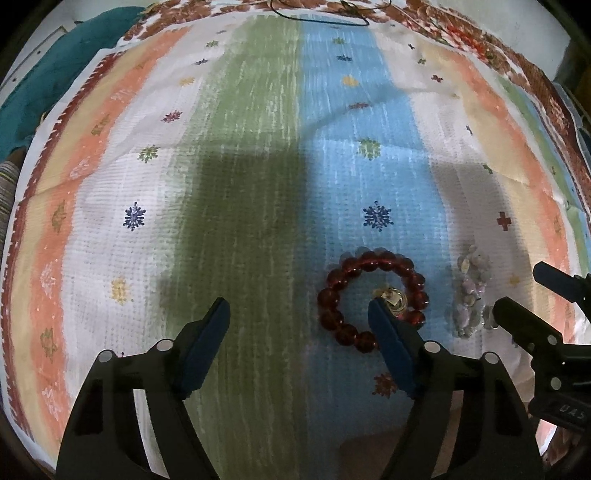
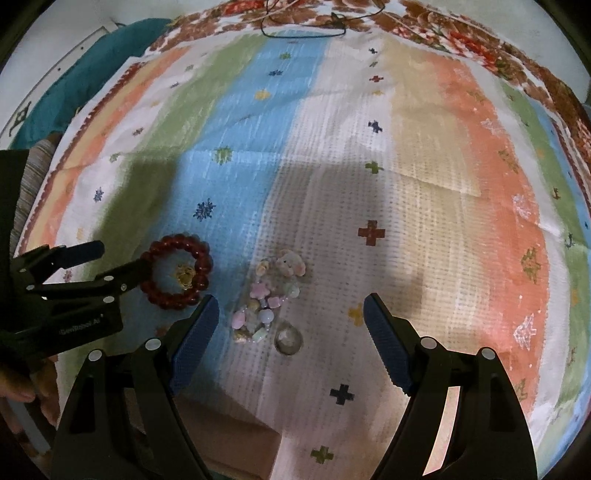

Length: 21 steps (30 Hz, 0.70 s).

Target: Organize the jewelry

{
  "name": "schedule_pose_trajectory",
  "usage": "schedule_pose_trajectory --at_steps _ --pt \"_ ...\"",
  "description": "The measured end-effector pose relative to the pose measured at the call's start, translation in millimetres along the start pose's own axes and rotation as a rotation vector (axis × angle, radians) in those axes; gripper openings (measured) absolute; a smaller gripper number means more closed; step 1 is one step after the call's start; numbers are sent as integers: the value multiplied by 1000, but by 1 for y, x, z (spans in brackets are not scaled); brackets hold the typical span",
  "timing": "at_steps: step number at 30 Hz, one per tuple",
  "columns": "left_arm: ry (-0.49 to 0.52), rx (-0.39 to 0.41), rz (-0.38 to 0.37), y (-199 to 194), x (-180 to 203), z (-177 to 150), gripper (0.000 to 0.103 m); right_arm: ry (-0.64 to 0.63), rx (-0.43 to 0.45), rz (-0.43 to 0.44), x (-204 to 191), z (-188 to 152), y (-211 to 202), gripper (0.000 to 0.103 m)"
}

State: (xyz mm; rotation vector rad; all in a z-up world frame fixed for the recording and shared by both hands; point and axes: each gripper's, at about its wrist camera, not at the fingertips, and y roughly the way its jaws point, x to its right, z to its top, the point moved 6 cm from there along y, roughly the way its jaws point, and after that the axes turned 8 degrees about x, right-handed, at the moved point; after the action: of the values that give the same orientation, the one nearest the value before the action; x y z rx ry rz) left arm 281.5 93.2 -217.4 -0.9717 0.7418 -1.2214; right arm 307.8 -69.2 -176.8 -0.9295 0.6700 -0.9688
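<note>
presently both tongs point steeply down over a striped woven cloth (image 1: 258, 166) with small printed motifs, spread flat.

left tongs (image 1: 299, 317): jaws apart, nothing clamped. the right-hand blue pad (image 1: 391, 350) stands over the inside of a dark red round-bead bracelet (image 1: 343, 273), which lies flat on the blue stripe; whether the pad touches the beads cannot be told. a small gold-toned charm (image 1: 395, 301) sits on the bracelet's ring just beside that pad.

right tongs (image 2: 291, 314): jaws apart, nothing clamped. between them, on the white stripe, lies a pastel bead bracelet with a small pink animal charm (image 2: 266, 299), bunched up. a clear round bead (image 2: 289, 341) lies just beside it.

the two bracelets lie near each other, apart. a thin dark cord (image 2: 306, 31) lies at the cloth's far edge.
</note>
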Motion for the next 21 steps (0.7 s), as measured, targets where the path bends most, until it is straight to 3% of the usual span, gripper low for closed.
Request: schedule_pose_trajectory --at_steps 13,14,15,17,19,21 --pt "31 -9 15 14 -3 4 62 -28 -48 10 -5 6 25 80" --pt "46 -7 18 15 -2 3 61 -33 -52 10 -6 5 27 77" --pt "61 -6 22 15 -1 2 60 -38 -56 10 -7 5 29 66" --pt "73 -5 29 16 1 1 58 -54 -66 -4 -8 2 33 58" --pt "68 -11 27 15 1 1 46 -72 -61 -25 -8 1 34 51" --pt "64 -13 25 16 4 4 34 -65 -56 -27 -5 1 34 35"
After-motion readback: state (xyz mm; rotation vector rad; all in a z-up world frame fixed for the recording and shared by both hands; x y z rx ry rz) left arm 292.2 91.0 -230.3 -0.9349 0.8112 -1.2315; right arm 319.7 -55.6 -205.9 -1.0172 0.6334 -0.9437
